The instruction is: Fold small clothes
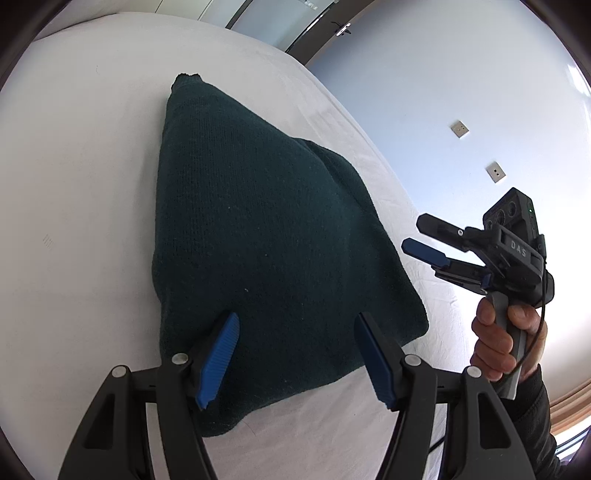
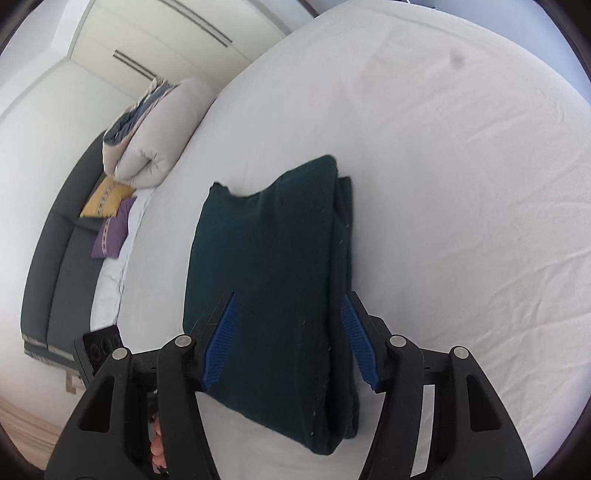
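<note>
Nearest in the left wrist view, the left gripper [image 1: 295, 354] hangs over the near end of a dark green knitted garment [image 1: 266, 240]. Its blue-padded fingers [image 1: 218, 362] are spread wide and tilted down toward the cloth, with nothing pinched between them; whether the tips touch the knit cannot be told.

The right gripper [image 2: 291, 339] likewise sits at the garment's near end in its own view, fingers [image 2: 221, 339] spread to either side of the folded bundle. The pads do not press on it. In the left wrist view that same gripper [image 1: 421, 236] is off the right edge of the bed, clear of the garment, its handle held in a hand [image 1: 502, 343] with a dark sleeve [image 1: 543, 417] below.

The garment lies folded into a thick, roughly rectangular stack on the white sheet of the bed [image 2: 461, 166], close to the near edge, with layered folds along its right side and a ragged corner at its far left end.

Farther off, at the bed's left edge, a rolled beige duvet [image 2: 159, 133] rests above a yellow cushion [image 2: 105, 195] and a purple cushion [image 2: 114, 229], beside a dark grey headboard [image 2: 62, 251]. Beyond these stands a cream wardrobe [image 2: 177, 33].
</note>
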Available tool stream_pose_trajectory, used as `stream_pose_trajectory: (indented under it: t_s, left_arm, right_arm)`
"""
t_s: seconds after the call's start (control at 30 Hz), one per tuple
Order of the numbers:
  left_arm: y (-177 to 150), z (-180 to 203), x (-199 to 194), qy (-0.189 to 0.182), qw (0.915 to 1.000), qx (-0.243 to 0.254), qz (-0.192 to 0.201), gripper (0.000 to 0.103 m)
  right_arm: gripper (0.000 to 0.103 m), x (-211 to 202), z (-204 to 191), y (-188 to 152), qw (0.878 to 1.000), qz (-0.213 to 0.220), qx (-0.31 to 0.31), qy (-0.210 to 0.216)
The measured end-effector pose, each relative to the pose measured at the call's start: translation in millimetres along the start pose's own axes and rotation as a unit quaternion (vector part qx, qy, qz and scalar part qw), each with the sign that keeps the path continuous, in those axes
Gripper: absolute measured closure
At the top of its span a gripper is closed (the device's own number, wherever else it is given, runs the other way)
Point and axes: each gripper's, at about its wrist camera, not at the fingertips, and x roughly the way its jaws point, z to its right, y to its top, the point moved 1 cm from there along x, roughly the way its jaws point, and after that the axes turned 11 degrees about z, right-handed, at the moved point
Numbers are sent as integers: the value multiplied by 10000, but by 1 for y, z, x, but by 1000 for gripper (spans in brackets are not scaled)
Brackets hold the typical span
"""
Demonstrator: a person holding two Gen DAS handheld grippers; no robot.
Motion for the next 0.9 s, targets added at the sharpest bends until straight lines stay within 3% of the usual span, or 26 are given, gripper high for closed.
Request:
stream_pose_trajectory:
  t_s: [0.13, 0.23, 0.3, 0.33, 0.5, 0.57, 0.7, 0.9]
  left_arm:
    - [-4, 5, 3, 50, 9999, 122, -89, 36]
    - [-5, 5, 4, 48, 9998, 159, -110, 36]
    - [-5, 3, 4, 23, 9999, 97, -110, 36]
    - [-5, 3, 4, 18, 9999, 83, -106, 36]
    - [-6, 4, 5, 42, 9999, 100, -106, 36]
    - [-6, 3, 5, 37, 9999, 75, -106, 36]
    - [-6, 5, 4, 38, 9998, 123, -146, 36]
    - [-12, 9, 10, 17, 9994, 275, -206, 36]
  right_arm:
    - [49, 10, -1, -15, 9996, -238, 118, 27]
    - [55, 28, -5, -26, 9989, -431, 183, -62]
    - [62, 36, -1, -28, 9985, -470, 261, -106]
    - [70, 38, 0, -27, 9984, -464, 300, -73]
    - [80, 39, -7, -26, 9989, -425, 191, 24]
    - [94, 41, -10, -27, 9990, -444, 85, -63]
    - [95, 35, -2, -31, 9985, -381, 157, -356]
    - [96, 35, 53, -38, 9949, -102, 991, -142]
